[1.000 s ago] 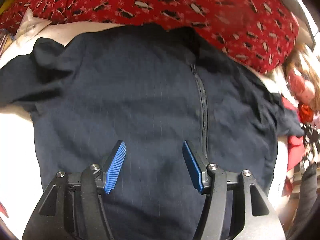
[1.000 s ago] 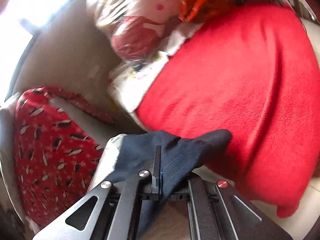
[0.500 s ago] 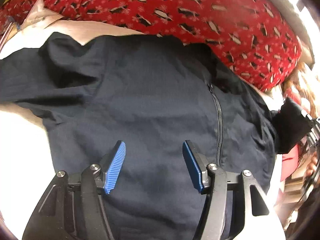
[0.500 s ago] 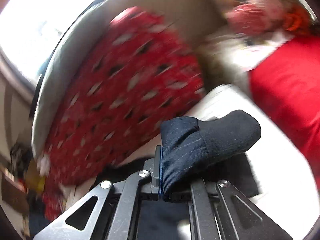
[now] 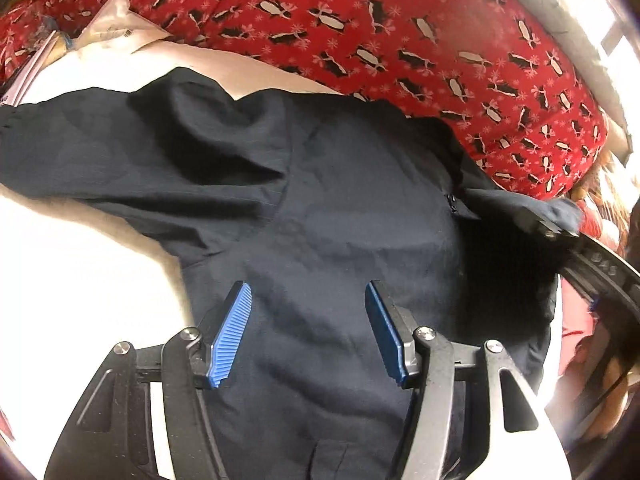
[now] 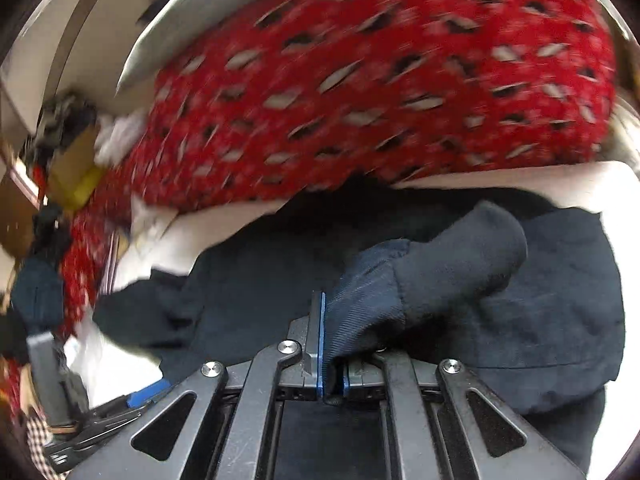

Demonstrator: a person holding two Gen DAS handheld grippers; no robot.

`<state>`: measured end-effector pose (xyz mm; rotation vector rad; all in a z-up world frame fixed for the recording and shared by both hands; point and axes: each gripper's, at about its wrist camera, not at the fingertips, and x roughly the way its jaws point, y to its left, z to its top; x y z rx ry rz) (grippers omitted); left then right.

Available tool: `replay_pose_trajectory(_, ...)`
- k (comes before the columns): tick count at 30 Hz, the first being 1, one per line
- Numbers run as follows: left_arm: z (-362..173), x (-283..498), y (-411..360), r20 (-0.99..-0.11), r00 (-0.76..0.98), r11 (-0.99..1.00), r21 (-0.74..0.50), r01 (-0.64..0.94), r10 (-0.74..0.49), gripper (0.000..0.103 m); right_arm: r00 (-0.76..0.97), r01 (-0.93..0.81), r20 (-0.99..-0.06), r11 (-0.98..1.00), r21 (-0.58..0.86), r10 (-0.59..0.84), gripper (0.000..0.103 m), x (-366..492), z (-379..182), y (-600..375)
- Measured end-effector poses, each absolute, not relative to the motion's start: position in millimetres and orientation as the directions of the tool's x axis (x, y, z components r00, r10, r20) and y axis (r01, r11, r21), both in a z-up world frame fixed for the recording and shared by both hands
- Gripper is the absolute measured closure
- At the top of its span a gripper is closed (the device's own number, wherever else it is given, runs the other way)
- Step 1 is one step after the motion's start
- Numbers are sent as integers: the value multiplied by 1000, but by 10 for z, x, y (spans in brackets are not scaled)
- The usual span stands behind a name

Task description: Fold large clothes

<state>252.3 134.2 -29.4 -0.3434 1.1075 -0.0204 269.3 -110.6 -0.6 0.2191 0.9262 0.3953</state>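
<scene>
A dark navy zip jacket [image 5: 320, 208] lies spread on a white surface [image 5: 80, 280]; it also shows in the right wrist view [image 6: 540, 320]. My left gripper [image 5: 308, 332] is open and empty, its blue pads hovering over the jacket's lower body. My right gripper [image 6: 332, 344] is shut on the jacket's sleeve cuff [image 6: 440, 276] and holds it over the jacket body. The right gripper also shows at the right edge of the left wrist view [image 5: 552, 228], with the sleeve draped from it.
A red blanket with a penguin print [image 5: 400, 32] lies along the far side of the jacket, and shows blurred in the right wrist view [image 6: 380, 92]. Papers and a plastic packet [image 5: 112, 28] sit at far left. Red clutter [image 5: 576, 340] lies at right.
My right gripper has swung the sleeve cuff leftward, from beside the red cushion to over the jacket body. The left gripper has stayed open above the jacket, shifting slightly left.
</scene>
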Motion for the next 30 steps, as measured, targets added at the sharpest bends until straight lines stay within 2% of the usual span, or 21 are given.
replay_pose_trajectory(4, -274, 2490, 1440, -867, 455, 940, -302, -159, -202, 45, 485, -270, -745, 888, 372, 459, 93, 2628, -186, -656)
replay_pose_trajectory(8, -246, 2451, 1564, -857, 465, 927, -333, -174, -221, 45, 453, -269, -757, 881, 389, 472, 69, 2588, -352, -353)
replay_pose_trajectory(11, -235, 2434, 1628, -852, 472, 920, -346, -182, -227, 45, 406, -260, -784, 882, 394, 470, 57, 2546, -512, -220)
replay_pose_trajectory(15, -257, 2455, 1673, -852, 462, 911, -365, -190, -244, 45, 306, -292, -812, 861, 416, 497, 56, 2394, -671, -155)
replay_pose_trajectory(19, -310, 2498, 1662, -857, 445, 909, -373, -188, -260, 45, 309, -326, -798, 846, 421, 517, 57, 2086, -612, -315)
replay_pose_trajectory(24, -478, 2639, 1453, -868, 367, 901, -408, -148, -333, 45, 379, -175, -749, 836, 520, 544, 55, 1862, -543, -1094)
replay_pose_trajectory(27, -623, 2726, 1275, -874, 327, 894, -423, -149, -359, 45, 458, -84, -728, 840, 536, 510, 55, 1838, -448, -1652)
replay_pose_trajectory(30, -666, 2775, 1176, -837, 385, 866, -474, -158, -388, 45, 547, 15, -702, 833, 553, 456, 55, 1838, -350, -2277)
